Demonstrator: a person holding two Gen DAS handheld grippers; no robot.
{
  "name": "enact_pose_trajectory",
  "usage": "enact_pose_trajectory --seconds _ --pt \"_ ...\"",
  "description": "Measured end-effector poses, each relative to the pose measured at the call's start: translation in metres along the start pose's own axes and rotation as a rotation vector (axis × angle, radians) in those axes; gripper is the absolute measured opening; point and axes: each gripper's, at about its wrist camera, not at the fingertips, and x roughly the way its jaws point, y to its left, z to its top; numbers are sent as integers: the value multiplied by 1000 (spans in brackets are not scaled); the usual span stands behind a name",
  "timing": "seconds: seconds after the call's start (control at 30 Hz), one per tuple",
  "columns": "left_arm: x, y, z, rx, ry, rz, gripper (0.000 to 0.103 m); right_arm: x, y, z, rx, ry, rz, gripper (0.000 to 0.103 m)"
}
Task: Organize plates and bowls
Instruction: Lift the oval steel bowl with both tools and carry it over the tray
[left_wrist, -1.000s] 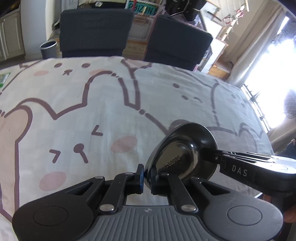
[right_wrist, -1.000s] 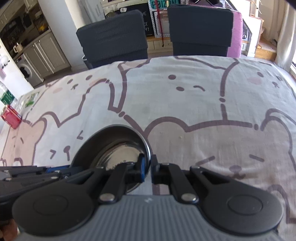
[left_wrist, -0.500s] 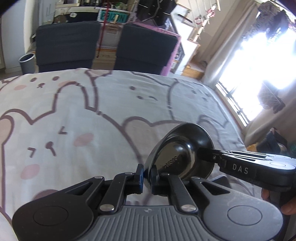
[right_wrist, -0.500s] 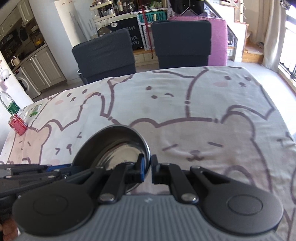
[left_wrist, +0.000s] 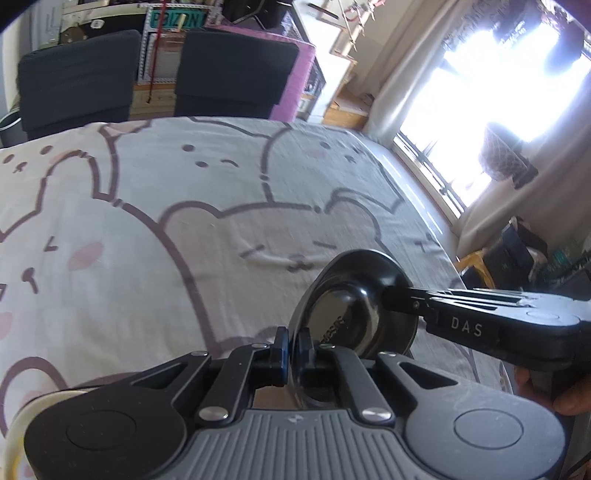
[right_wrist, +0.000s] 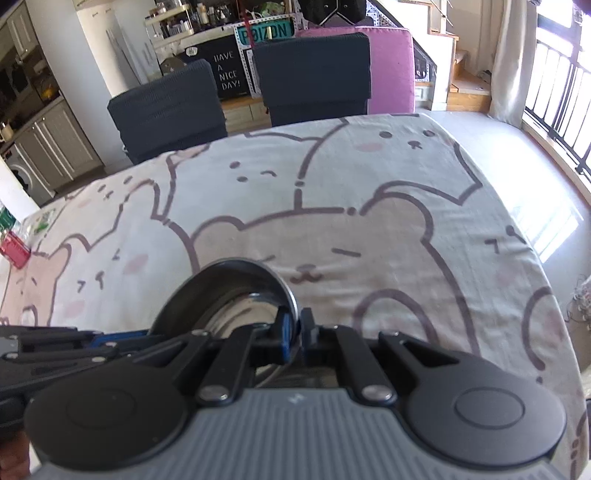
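Both tongs are clamped on the rim of the same metal bowl (right_wrist: 236, 295). The left gripper (left_wrist: 291, 349) pinches one edge with its blue pads closed tight on the thin lip, and the right gripper (right_wrist: 295, 334) does the same on the opposite edge. In the left wrist view the right gripper comes in from the side and bites the rim, so the bowl hangs between the two tools, tilted, its dark underside turned toward the left camera and its shiny inside toward the right one.

Two grips on opposite edges make sense for a thin, slick rim: one pinch alone would likely let the bowl swing or slip, while two keep it steady while it is carried. It appears to be off the cloth, above the near part of the table (right_wrist: 424, 192), which is covered by a sheet printed with cartoon bears. No plates or other bowls show on the cloth ahead, so where it is meant to go cannot be told. Beyond the far edge stand two dark chairs (right_wrist: 314, 74), and bright windows (left_wrist: 498, 92) lie to the right.
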Motion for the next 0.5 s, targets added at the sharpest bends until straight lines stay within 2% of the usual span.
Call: enact_pose_trajectory --seconds 0.23,0.5 --pt "18 -12 -6 27 47 0 5 10 -6 -13 -39 58 -35 5" --pt "36 -26 -10 58 89 -13 5 19 -25 -19 -24 108 -51 5"
